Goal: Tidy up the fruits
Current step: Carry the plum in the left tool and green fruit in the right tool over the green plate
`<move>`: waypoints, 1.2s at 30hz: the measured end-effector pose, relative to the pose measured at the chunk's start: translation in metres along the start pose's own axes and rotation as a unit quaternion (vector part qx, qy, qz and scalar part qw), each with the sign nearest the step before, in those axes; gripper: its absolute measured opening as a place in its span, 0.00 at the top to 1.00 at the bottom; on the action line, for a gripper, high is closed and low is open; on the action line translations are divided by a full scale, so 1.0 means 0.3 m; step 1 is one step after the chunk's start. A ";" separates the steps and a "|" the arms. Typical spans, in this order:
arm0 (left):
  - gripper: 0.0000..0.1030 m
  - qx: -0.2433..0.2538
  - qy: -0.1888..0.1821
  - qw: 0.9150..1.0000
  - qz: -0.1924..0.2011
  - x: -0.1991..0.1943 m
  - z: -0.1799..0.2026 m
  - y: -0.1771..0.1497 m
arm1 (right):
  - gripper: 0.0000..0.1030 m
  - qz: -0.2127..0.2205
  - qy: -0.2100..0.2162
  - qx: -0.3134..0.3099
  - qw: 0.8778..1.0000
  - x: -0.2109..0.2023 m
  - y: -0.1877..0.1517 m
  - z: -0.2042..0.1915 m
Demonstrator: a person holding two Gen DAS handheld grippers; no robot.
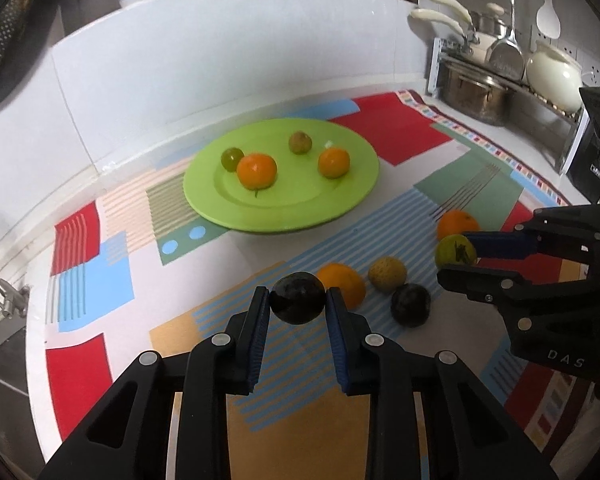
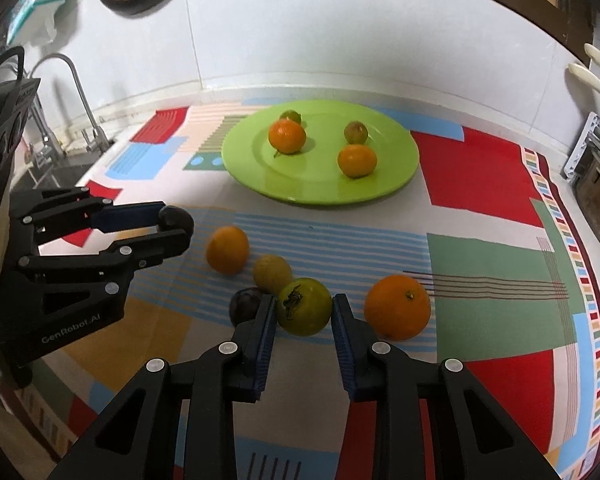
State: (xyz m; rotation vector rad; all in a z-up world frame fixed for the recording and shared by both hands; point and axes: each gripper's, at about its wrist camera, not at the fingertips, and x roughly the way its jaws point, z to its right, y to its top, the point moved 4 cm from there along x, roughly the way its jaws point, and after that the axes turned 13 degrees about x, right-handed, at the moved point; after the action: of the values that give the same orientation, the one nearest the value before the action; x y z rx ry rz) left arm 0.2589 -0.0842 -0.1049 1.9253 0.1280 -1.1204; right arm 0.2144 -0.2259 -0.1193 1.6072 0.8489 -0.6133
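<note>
A patterned mat (image 2: 480, 184) covers the counter, and the green plate (image 1: 340, 196) sits on it toward the wall. On the plate lie two oranges (image 1: 257, 171) (image 1: 333, 163) and two small greenish fruits (image 1: 231, 159) (image 1: 300, 142).

In front of the plate, the left gripper (image 1: 298, 300) is clamped on a dark plum (image 1: 297, 298), which seems lifted off the mat, though the angle makes that uncertain. To the plate's near right, the right gripper (image 2: 304, 308) grips a green fruit (image 2: 304, 306) between its blue pads.

Loose on the mat before the plate: a large orange (image 2: 397, 306), a smaller orange (image 2: 227, 249), a yellowish fruit (image 2: 271, 272) and a second dark plum (image 2: 244, 306).
</note>
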 end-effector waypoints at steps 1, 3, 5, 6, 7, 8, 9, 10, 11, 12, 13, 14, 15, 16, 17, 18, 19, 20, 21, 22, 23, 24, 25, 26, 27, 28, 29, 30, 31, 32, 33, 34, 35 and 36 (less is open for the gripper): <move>0.72 -0.002 0.002 1.000 0.003 -0.011 0.000 0.004 | 0.72 0.004 0.001 0.000 1.000 -0.010 0.003 -0.002; 0.72 -0.006 0.008 1.000 0.011 -0.035 0.000 0.014 | 0.72 0.011 0.004 -0.002 1.000 -0.031 0.007 -0.008; 0.72 -0.012 0.013 1.000 0.019 -0.057 0.000 0.022 | 0.72 0.017 0.008 -0.002 1.000 -0.050 0.013 -0.013; 0.72 -0.015 0.014 1.000 0.023 -0.067 0.000 0.027 | 0.72 0.019 0.013 -0.001 1.000 -0.060 0.018 -0.016; 0.72 -0.018 0.016 0.999 0.026 -0.077 0.000 0.033 | 0.72 0.021 0.017 0.001 1.000 -0.069 0.022 -0.018; 0.72 -0.021 0.017 0.999 0.029 -0.084 -0.001 0.039 | 0.72 0.025 0.020 0.003 0.999 -0.079 0.028 -0.019; 0.72 -0.024 0.019 0.999 0.034 -0.095 -0.003 0.047 | 0.72 0.029 0.024 0.004 0.999 -0.090 0.035 -0.021; 0.72 -0.027 0.020 0.999 0.038 -0.105 -0.004 0.054 | 0.72 0.034 0.027 0.004 0.999 -0.100 0.044 -0.022; 0.72 -0.029 0.021 0.998 0.042 -0.114 -0.006 0.062 | 0.72 0.037 0.028 0.005 0.999 -0.106 0.050 -0.025; 0.72 -0.032 0.024 0.998 0.046 -0.123 -0.008 0.071 | 0.72 0.042 0.032 0.005 0.999 -0.115 0.060 -0.026; 0.72 -0.033 0.027 0.998 0.050 -0.131 -0.010 0.080 | 0.72 0.046 0.034 0.005 0.998 -0.122 0.068 -0.029; 0.72 -0.033 0.030 0.998 0.054 -0.140 -0.013 0.092 | 0.72 0.052 0.035 0.005 0.998 -0.130 0.079 -0.029; 0.72 -0.033 0.031 0.997 0.058 -0.146 -0.014 0.100 | 0.72 0.058 0.036 0.006 0.998 -0.139 0.091 -0.030; 0.72 -0.033 0.034 0.997 0.062 -0.152 -0.016 0.109 | 0.71 0.063 0.039 0.008 0.997 -0.147 0.104 -0.029; 0.72 -0.031 0.036 0.997 0.067 -0.159 -0.016 0.120 | 0.72 0.067 0.042 0.010 0.997 -0.153 0.115 -0.028; 0.72 -0.031 0.038 0.996 0.070 -0.164 -0.017 0.129 | 0.72 0.069 0.044 0.011 0.997 -0.158 0.123 -0.029; 0.72 -0.030 0.040 0.996 0.073 -0.167 -0.019 0.137 | 0.72 0.072 0.046 0.013 0.996 -0.162 0.132 -0.027; 0.72 -0.029 0.041 0.996 0.076 -0.170 -0.020 0.146 | 0.71 0.078 0.050 0.016 0.996 -0.169 0.147 -0.026; 0.72 -0.029 0.043 0.995 0.080 -0.172 -0.022 0.157 | 0.71 0.081 0.051 0.018 0.995 -0.172 0.156 -0.026; 0.72 -0.029 0.044 0.995 0.083 -0.173 -0.024 0.167 | 0.72 0.084 0.052 0.019 0.995 -0.174 0.167 -0.027; 0.72 -0.030 0.045 0.995 0.087 -0.175 -0.027 0.177 | 0.72 0.088 0.053 0.020 0.995 -0.177 0.177 -0.027; 0.72 -0.031 0.046 0.994 0.091 -0.176 -0.033 0.189 | 0.72 0.092 0.054 0.019 0.994 -0.178 0.191 -0.028; 0.72 -0.033 0.046 0.994 0.093 -0.175 -0.038 0.201 | 0.72 0.094 0.055 0.018 0.994 -0.178 0.202 -0.029; 0.72 -0.035 0.045 0.994 0.096 -0.173 -0.044 0.213 | 0.72 0.098 0.056 0.017 0.993 -0.177 0.220 -0.029; 0.72 -0.036 0.045 0.994 0.098 -0.170 -0.050 0.225 | 0.72 0.101 0.057 0.016 0.993 -0.177 0.233 -0.029; 0.72 -0.037 0.046 0.993 0.099 -0.168 -0.054 0.237 | 0.72 0.102 0.059 0.014 0.993 -0.174 0.250 -0.028; 0.72 -0.038 0.047 0.993 0.102 -0.163 -0.063 0.253 | 0.72 0.104 0.059 0.014 0.993 -0.172 0.262 -0.026; 0.72 -0.038 0.047 0.993 0.103 -0.160 -0.065 0.263 | 0.72 0.107 0.060 0.015 0.992 -0.169 0.280 -0.024; 0.72 -0.038 0.046 0.993 0.103 -0.155 -0.072 0.274 | 0.72 0.108 0.062 0.014 0.992 -0.165 0.298 -0.023; 0.72 -0.039 0.046 0.993 0.105 -0.148 -0.079 0.286 | 0.72 0.109 0.063 0.014 0.992 -0.165 0.307 -0.022; 0.72 -0.039 0.048 0.993 0.105 -0.141 -0.086 0.297 | 0.72 0.111 0.063 0.014 0.992 -0.161 0.326 -0.019; 0.72 -0.039 0.048 0.993 0.105 -0.134 -0.091 0.308 | 0.72 0.111 0.063 0.013 0.992 -0.155 0.338 -0.019; 0.72 -0.038 0.048 0.993 0.105 -0.125 -0.097 0.318 | 0.72 0.110 0.062 0.012 0.992 -0.149 0.354 -0.016; 0.72 -0.039 0.050 0.992 0.105 -0.118 -0.104 0.326 | 0.71 0.111 0.063 0.012 0.992 -0.142 0.371 -0.014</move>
State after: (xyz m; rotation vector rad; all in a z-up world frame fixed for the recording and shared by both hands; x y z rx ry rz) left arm 0.3050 -0.1097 -0.0099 1.8769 0.0226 -0.8688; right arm 0.2773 -0.2389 -0.0188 1.7484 0.7432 -0.3692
